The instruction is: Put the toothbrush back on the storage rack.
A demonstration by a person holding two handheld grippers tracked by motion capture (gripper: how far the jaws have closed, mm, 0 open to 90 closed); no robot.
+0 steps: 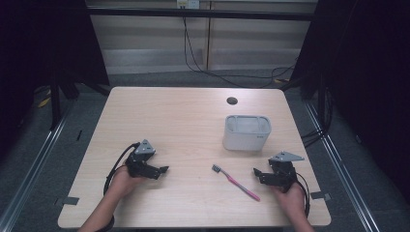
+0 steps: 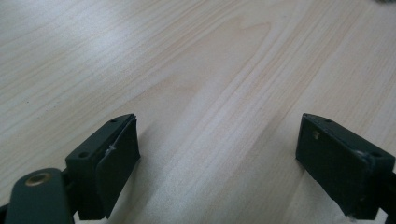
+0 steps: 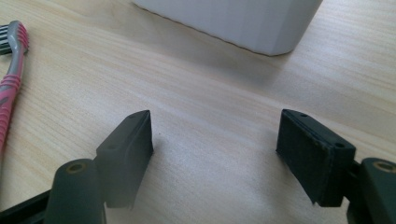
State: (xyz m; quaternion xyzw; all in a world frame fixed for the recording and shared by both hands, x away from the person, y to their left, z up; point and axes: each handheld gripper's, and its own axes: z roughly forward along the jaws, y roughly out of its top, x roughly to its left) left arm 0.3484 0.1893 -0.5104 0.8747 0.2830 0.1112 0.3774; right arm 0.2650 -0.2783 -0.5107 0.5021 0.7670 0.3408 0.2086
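Observation:
A pink and grey toothbrush point(image 1: 236, 182) lies flat on the wooden table point(image 1: 183, 121), bristle end toward the far left; it also appears at the left edge of the right gripper view point(image 3: 10, 79). A white rectangular container point(image 1: 246, 132) stands upright behind it, its lower wall point(image 3: 233, 21) at the top of the right gripper view. My right gripper point(image 1: 257, 174) rests near the table's front right, just right of the toothbrush, jaws wide apart over bare wood point(image 3: 215, 144). My left gripper point(image 1: 163, 170) sits at the front left, open with nothing between its jaws point(image 2: 217, 147).
A small dark round hole point(image 1: 232, 100) marks the table near its far edge. Cables point(image 1: 227, 75) trail on the floor behind the table. Dark frames and rails stand at both sides. Bare wood spans the table's middle and far left.

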